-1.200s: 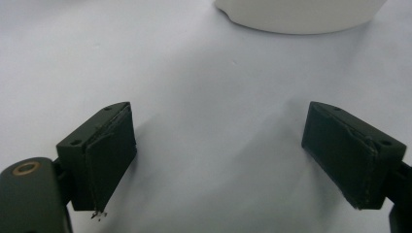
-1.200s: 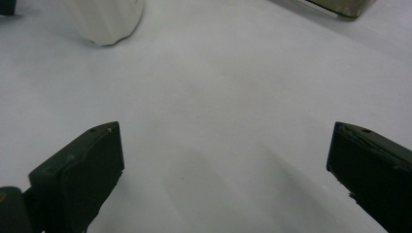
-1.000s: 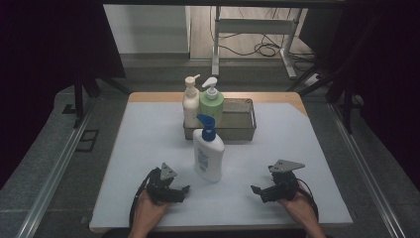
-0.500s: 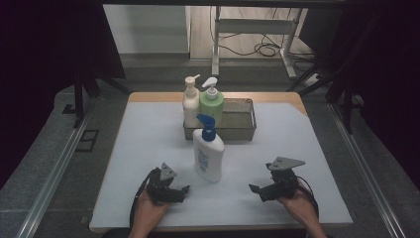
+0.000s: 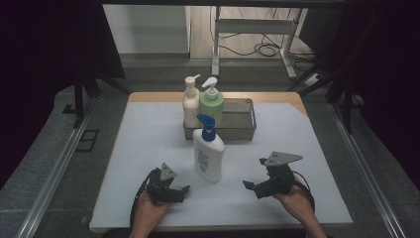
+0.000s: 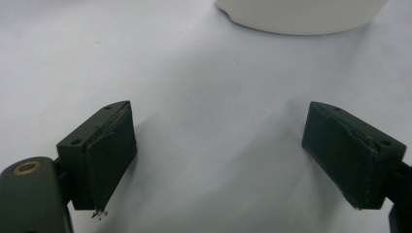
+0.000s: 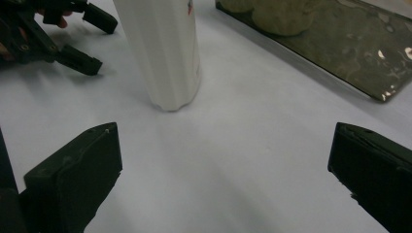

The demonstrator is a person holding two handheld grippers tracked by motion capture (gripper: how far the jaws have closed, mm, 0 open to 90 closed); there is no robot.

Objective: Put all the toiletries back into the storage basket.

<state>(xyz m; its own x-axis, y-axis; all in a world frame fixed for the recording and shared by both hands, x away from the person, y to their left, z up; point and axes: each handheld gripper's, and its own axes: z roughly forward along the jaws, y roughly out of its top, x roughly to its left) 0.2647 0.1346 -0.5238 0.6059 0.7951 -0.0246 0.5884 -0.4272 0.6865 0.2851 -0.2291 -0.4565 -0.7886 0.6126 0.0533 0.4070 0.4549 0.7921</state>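
Left gripper: jaws spread, empty, low over white table cover. Right gripper: jaws spread wide, empty, aimed toward white bottle. Bottle between both grippers, touching neither; upright, long axis vertical, blue pump on top, nozzle pointing left. Just behind: grey tray holding cream bottle and green bottle, both upright.
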